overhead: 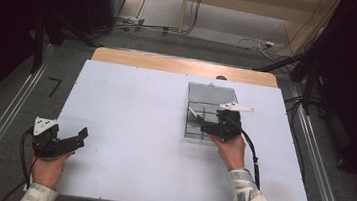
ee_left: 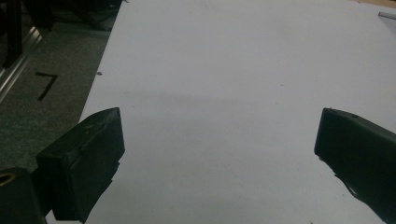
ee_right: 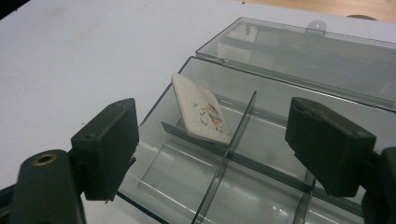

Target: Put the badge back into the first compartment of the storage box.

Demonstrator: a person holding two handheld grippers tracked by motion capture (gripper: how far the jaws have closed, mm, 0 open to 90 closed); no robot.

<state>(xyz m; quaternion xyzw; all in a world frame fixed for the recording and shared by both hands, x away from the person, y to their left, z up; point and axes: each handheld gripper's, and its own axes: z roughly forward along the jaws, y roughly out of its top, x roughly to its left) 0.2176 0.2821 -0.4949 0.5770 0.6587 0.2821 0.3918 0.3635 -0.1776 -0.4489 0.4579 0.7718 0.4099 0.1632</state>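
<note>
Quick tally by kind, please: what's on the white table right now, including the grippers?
Clear plastic compartment box with open lid: 1
Small white printed square tile, leaning in the box: 1
Black two-jaw grippers, left and right: 2
Total: 4

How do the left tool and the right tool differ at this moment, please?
The left tool hovers over bare white table; the right tool sits over the clear compartment box. A white card lies ahead of the right one; nothing lies ahead of the left. Both stand open.
</note>
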